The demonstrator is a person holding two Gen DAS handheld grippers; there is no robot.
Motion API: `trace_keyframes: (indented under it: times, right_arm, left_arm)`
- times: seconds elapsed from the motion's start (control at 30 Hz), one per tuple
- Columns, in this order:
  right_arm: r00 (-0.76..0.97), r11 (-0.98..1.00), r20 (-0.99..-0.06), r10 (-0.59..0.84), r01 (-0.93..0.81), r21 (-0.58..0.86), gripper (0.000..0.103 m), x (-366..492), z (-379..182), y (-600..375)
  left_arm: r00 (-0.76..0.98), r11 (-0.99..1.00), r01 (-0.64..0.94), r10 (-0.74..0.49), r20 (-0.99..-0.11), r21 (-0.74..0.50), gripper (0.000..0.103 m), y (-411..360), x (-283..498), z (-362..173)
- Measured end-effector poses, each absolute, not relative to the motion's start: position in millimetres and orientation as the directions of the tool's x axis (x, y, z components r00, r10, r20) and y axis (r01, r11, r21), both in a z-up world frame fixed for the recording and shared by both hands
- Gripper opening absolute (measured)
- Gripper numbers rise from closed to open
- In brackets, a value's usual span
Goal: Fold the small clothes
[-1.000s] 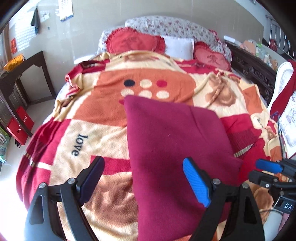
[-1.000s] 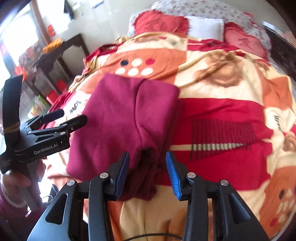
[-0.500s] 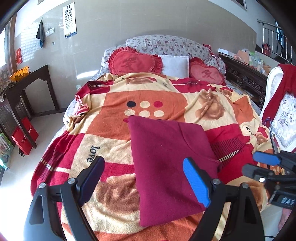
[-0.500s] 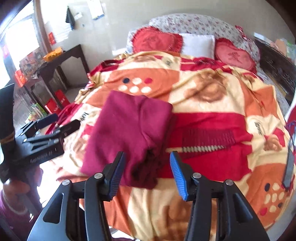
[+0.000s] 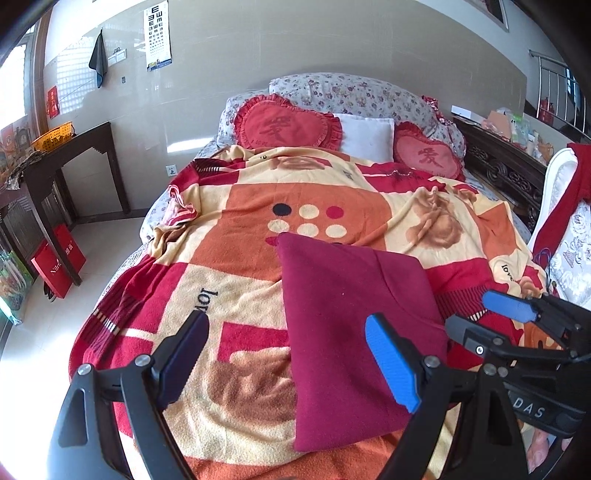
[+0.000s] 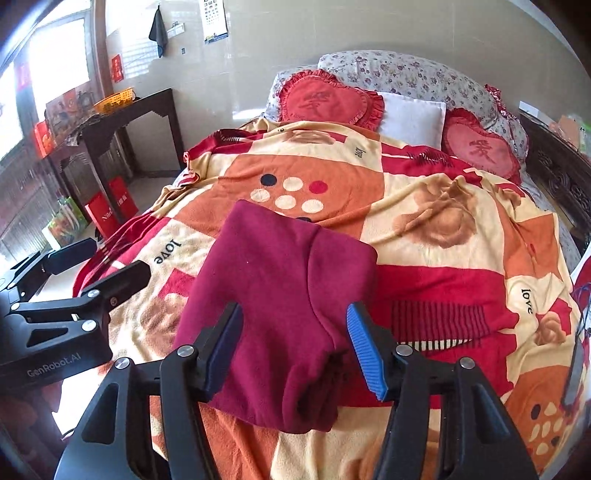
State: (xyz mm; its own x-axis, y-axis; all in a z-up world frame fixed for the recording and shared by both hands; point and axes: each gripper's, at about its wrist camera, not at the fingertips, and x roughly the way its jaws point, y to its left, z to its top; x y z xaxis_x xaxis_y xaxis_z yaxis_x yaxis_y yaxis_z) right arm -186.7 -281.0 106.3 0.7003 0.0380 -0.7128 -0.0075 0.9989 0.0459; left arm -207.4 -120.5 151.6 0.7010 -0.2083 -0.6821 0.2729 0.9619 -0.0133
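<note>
One folded maroon garment (image 5: 351, 325) lies on the bed's blanket (image 5: 236, 295); soft and limp, it is best gripped at the near hem. Left tool (image 5: 284, 354) is held wide, empty; right tool (image 6: 293, 343) is opening, unclamped.

Home bedrm: bed (image 5: 258, 221), pillows (image 5: 364, 134).

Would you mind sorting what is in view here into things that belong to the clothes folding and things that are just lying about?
Part of the job:
- folded maroon garment
- left gripper, open
- right gripper, fingers opening, not pressing the garment
- patterned blanket it lies on

Just lying about:
- heart cushions
- white pillow
- dark side table
- red bag
- eye chart
</note>
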Motion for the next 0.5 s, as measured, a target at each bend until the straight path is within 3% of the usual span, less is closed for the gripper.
trace_keyframes:
  times: [0.5]
  right_arm:
    - [0.670, 0.998, -0.741, 0.043, 0.009, 0.067, 0.040, -164.1, 94.3, -287.0]
  left_arm:
    - [0.683, 0.964, 0.267, -0.191, -0.706, -0.002, 0.090, -122.3, -188.2, 135.9]
